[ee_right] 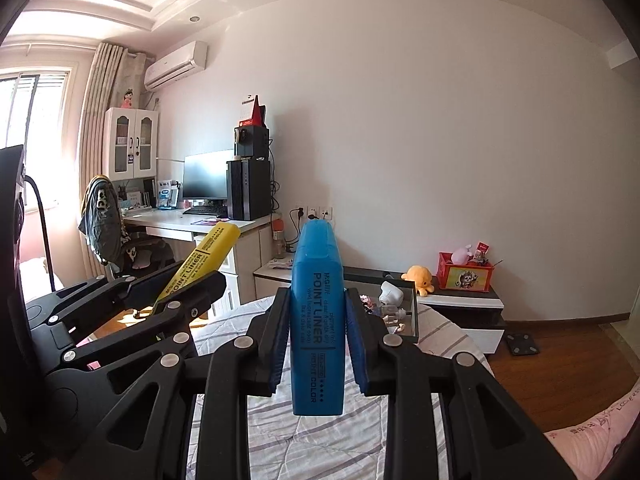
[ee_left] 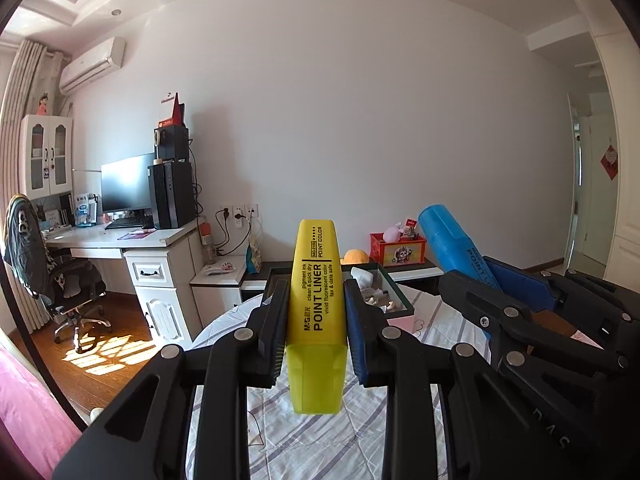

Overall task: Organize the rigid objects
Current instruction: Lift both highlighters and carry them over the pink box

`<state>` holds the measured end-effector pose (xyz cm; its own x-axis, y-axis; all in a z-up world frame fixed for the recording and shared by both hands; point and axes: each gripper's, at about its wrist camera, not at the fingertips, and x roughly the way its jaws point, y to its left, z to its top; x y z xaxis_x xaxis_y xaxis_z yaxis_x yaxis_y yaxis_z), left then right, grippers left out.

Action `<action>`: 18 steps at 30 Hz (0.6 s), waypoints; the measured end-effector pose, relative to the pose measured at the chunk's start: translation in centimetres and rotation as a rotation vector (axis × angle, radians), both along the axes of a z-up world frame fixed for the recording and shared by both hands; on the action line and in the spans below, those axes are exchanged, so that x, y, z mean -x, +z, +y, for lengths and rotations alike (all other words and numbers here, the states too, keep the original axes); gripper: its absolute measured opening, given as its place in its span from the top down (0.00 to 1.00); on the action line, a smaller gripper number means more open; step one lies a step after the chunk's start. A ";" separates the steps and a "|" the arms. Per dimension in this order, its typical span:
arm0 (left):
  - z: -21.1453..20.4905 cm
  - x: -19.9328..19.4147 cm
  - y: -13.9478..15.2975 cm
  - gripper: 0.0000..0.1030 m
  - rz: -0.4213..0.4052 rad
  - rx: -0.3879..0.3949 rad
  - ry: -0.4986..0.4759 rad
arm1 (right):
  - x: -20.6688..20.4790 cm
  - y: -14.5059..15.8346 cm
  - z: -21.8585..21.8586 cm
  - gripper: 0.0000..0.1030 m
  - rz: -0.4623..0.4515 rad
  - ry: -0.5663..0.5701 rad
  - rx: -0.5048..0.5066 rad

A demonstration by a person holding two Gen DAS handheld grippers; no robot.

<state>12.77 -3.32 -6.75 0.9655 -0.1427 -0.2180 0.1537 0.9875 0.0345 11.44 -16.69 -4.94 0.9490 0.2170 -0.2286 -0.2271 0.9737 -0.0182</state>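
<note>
window: far left of the right wrist view, washed out by daylight; what lies outside cannot be made out.
office chair: left of the desk, draped in dark clothing that hides its back.
desk: white, against the wall, carrying a dark monitor and a black tower; the small items on it are too blurred to name.
left gripper: jaws pinching the yellow highlighter; its base runs off the bottom edge of the left wrist view.
yellow highlighter: held upright between the left gripper's pads, translucent cap end toward the camera, printed "point liner"; the pads cover its side edges. in the right wrist view it shows at an angle, lower half hidden behind black linkage.
bed: striped sheet below both grippers, mostly covered by them.
tray: dark-walled, on the bed past the fingers, holding small pale things too small to tell apart; near side blocked by the gripper.
right gripper: jaws clamped on the blue highlighter; in the left wrist view only its side shows, cut by the right edge.
blue highlighter: upright between the right gripper's pads, above the bed, dark print hard to read.
red box: on a low cabinet by the wall, beside an orange plush toy; its contents are unclear.
</note>
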 end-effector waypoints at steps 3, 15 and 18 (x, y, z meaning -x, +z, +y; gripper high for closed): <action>-0.1 -0.3 0.1 0.74 -0.003 -0.006 0.004 | -0.4 -0.1 -0.2 0.73 -0.001 0.003 0.000; -1.1 -2.5 -0.4 0.74 0.011 -0.019 0.027 | -3.3 -0.7 -0.5 0.73 0.018 0.022 0.005; -1.6 -4.3 -0.4 0.74 0.012 -0.033 0.030 | -5.2 -0.8 -0.4 0.73 0.024 0.016 0.011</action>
